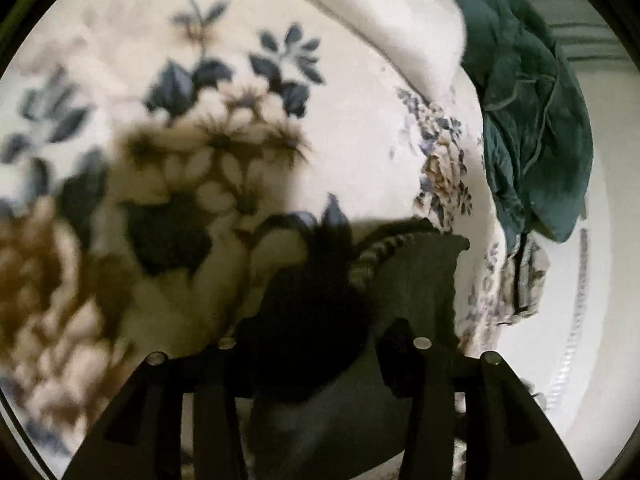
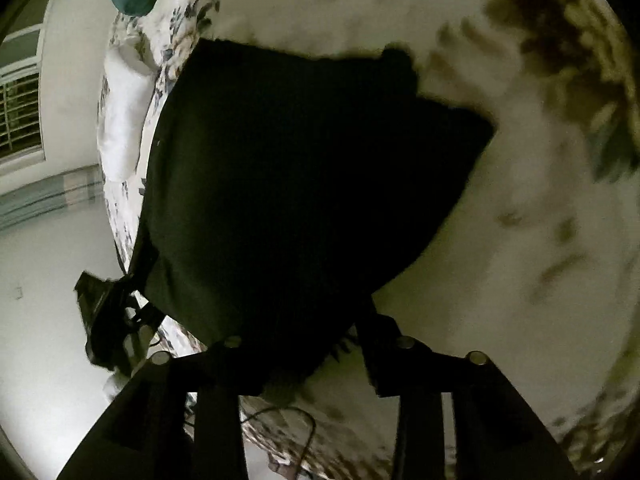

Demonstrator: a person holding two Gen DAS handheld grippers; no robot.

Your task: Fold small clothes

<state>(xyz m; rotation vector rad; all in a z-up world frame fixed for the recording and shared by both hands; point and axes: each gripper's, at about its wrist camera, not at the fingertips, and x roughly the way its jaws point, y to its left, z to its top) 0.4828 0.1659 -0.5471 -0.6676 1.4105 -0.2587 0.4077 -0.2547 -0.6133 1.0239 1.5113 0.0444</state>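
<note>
The bed [image 1: 360,128], covered in a white quilt printed with blue and brown flowers, fills both views and carries everything. A white pillow [image 1: 384,20] lies toward its far end, and a bundle of dark green cloth [image 1: 532,120] rests along the bed's far edge beside it.

The black garment [image 2: 288,184], the piece being folded, spreads across the quilt near the bed's side edge, its hem running close to where the quilt drops away. In the left wrist view only a bunched dark corner with a striped band shows.

The right gripper [image 2: 296,360] sits at the garment's near edge; cloth appears bunched between its fingers, which look closed down on it, though darkness hides the contact. The left gripper [image 1: 320,344] also looks pinched on a gathered corner of the same garment, its fingers drawn in around the dark fabric. The left gripper shows in the right wrist view at the bed's edge, at the garment's corner.

The step in hand is probably carrying one edge over to make a fold. To do it well, both corners want lifting together, kept taut and level, then laid so the edges align squarely. Moving slowly should keep the thin cloth from slipping or dragging the quilt, and away from the bed's edge.
</note>
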